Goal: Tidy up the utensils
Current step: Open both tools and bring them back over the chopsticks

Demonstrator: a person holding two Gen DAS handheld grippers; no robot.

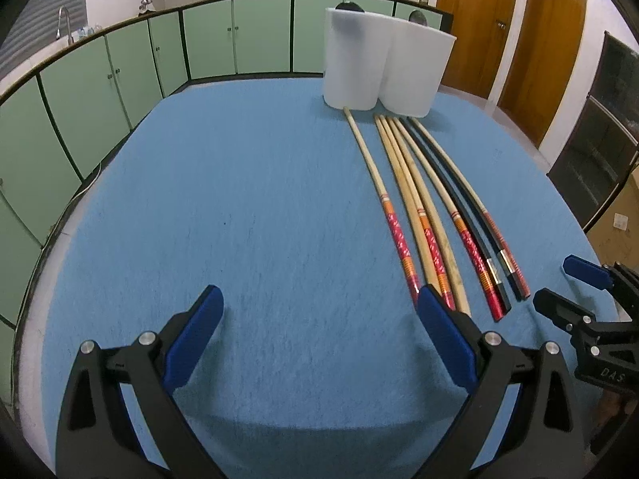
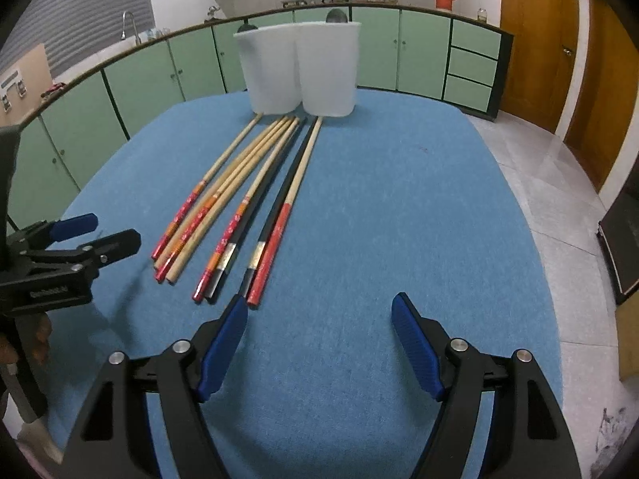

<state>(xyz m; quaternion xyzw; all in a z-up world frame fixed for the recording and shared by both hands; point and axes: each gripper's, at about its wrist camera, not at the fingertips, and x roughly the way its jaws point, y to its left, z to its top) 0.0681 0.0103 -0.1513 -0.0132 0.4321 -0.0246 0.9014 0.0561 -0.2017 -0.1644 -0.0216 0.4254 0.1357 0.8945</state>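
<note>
Several long chopsticks [image 1: 419, 207] lie side by side on the blue table [image 1: 259, 207], mostly bamboo with red patterned ends, two of them black; they also show in the right wrist view [image 2: 239, 199]. Their tips point at a white two-compartment holder [image 1: 383, 64], also in the right wrist view [image 2: 299, 68]. My left gripper [image 1: 319, 311] is open and empty, left of the chopsticks' near ends. My right gripper [image 2: 319, 319] is open and empty, just right of the chopsticks' near ends. Each gripper shows in the other's view: the right gripper [image 1: 559, 283], the left gripper [image 2: 104, 227].
Dark utensil heads [image 2: 337, 16] stick up behind the holder's rim. Green kitchen cabinets [image 1: 120, 80] curve around the back with pots and a sink on the counter. Wooden doors [image 2: 539, 40] and tiled floor [image 2: 559, 183] lie to the right of the table.
</note>
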